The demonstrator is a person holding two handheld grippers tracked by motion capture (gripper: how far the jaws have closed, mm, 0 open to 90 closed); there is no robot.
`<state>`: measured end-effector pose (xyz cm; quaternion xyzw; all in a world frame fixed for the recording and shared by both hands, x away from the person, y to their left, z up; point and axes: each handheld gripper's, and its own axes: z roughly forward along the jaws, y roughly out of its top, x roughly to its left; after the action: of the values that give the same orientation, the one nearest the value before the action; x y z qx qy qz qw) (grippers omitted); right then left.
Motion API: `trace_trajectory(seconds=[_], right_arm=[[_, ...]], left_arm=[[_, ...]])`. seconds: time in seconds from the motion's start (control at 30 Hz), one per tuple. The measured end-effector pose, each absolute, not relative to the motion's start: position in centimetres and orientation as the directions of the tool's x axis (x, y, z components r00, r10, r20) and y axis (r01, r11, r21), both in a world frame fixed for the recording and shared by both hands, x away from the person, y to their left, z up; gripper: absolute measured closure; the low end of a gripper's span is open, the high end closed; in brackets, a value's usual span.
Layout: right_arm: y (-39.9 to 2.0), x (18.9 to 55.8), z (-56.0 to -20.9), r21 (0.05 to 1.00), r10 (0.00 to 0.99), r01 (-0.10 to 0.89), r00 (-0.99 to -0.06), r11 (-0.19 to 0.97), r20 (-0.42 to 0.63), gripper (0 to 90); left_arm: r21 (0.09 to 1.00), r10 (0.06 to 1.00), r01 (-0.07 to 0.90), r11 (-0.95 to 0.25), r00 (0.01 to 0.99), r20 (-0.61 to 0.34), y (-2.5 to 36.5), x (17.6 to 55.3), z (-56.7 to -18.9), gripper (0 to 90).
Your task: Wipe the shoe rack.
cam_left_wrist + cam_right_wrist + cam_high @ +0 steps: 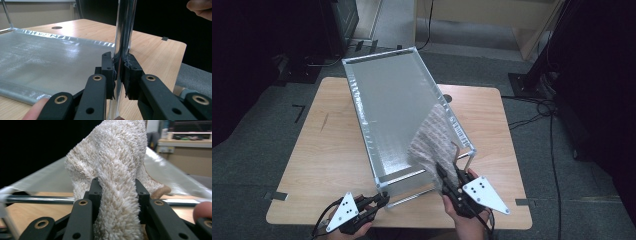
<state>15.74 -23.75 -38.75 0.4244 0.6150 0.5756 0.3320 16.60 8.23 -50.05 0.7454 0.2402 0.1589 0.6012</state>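
A metal rack (362, 112) with a silvery mesh sheet (392, 105) stretched over its frame stands on the wooden table. My left gripper (382, 200) is shut on the rack's shiny upright leg (122, 37) at the near left corner, and its pads (110, 67) press that tube from both sides. A fluffy beige towel (432, 140) lies draped over the near right part of the sheet. My right gripper (443, 175) is shut on a thick fold of the towel (117, 182), just in front of the rack's near bar (37, 200).
The wooden table (327, 150) has a round cable hole (447, 99) behind the rack. Black cables (537, 107) lie on the grey floor at the right. Dark equipment stands at the far left and far right.
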Motion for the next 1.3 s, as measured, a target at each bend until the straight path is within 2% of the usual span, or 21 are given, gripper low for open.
trace_trajectory(seconds=[0.27, 0.37, 0.5, 0.53, 0.93, 1.1, 1.3], right_arm=[[-27.0, 16.2, -38.8, 0.987, 0.947, 0.147, -0.303, -0.068, 0.11, 68.3], [-27.0, 16.3, -39.0, 0.983, 0.944, 0.153, -0.299, -0.097, 0.14, 68.4], [-26.0, 16.3, -39.0, 0.983, 0.931, 0.157, -0.335, -0.097, 0.146, 68.4], [-25.0, 16.1, -39.0, 0.983, 0.918, 0.158, -0.37, -0.09, 0.144, 68.3], [-19.1, 14.6, -39.3, 0.99, 0.825, 0.138, -0.558, -0.018, 0.093, 67.7], [-19.1, 14.6, -39.4, 0.992, 0.819, 0.127, -0.569, -0.002, 0.075, 67.7], [-20.6, 14.8, -39.5, 0.992, 0.845, 0.13, -0.53, -0.002, 0.071, 67.6]], left_arm=[[0.973, 0.549, 0.165, -0.158, 0.834, -0.052, 8.3, 16.6, -50.1, 81.1], [0.974, 0.556, 0.166, -0.156, 0.83, -0.053, 8.2, 16.5, -50.1, 81.0], [0.973, 0.564, 0.171, -0.154, 0.824, -0.055, 8.1, 16.4, -50.1, 80.9], [0.972, 0.557, 0.19, -0.139, 0.826, -0.082, 8.2, 16.5, -50.1, 80.7], [0.973, 0.571, 0.19, -0.129, 0.817, -0.084, 7.9, 16.5, -50.2, 80.7], [0.973, 0.567, 0.19, -0.135, 0.82, -0.081, 8.0, 16.5, -50.2, 80.8], [0.972, 0.565, 0.19, -0.138, 0.821, -0.081, 8.0, 16.5, -50.2, 80.8]])
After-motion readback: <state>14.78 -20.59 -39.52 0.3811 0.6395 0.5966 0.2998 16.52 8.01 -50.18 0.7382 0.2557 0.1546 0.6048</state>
